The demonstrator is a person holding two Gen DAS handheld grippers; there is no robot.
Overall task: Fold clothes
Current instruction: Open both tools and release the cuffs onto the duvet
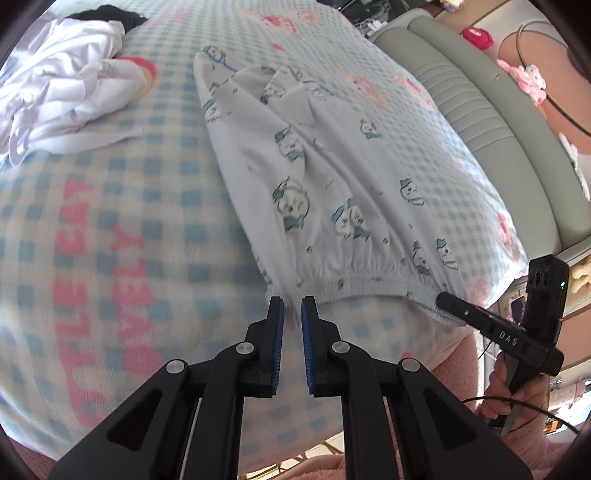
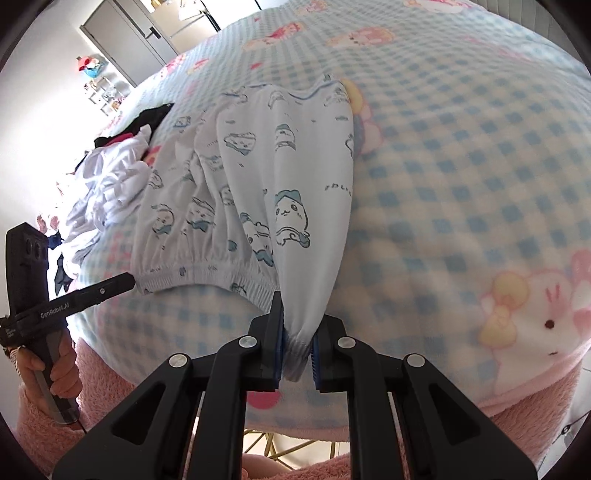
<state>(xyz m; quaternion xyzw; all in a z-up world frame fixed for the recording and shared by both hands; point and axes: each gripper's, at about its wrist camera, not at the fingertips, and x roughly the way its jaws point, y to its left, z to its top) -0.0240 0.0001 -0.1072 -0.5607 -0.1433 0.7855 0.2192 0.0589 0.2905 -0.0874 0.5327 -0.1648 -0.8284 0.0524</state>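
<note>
Pale blue pyjama pants [image 1: 314, 184] with cartoon prints lie flat on the bed, legs pointing away and elastic waistband [image 1: 369, 284] nearest me. My left gripper [image 1: 292, 306] is shut on one waistband corner, with a thin bunch of fabric between its blue pads. At the other corner my right gripper [image 1: 441, 300] pinches the band, held by a hand. The right wrist view shows the pants [image 2: 280, 177] again. There the right gripper [image 2: 298, 334] is shut on a gathered fold of waistband, and the left gripper [image 2: 130, 282] holds the far corner.
A blue-checked fleece blanket [image 1: 129, 221] with pink cartoon prints covers the bed. A crumpled white garment [image 1: 62, 85] and a black one [image 1: 107, 14] lie at the far left. A grey padded headboard [image 1: 480, 110] runs along the right. Pink fleece sleeves fill the near edge.
</note>
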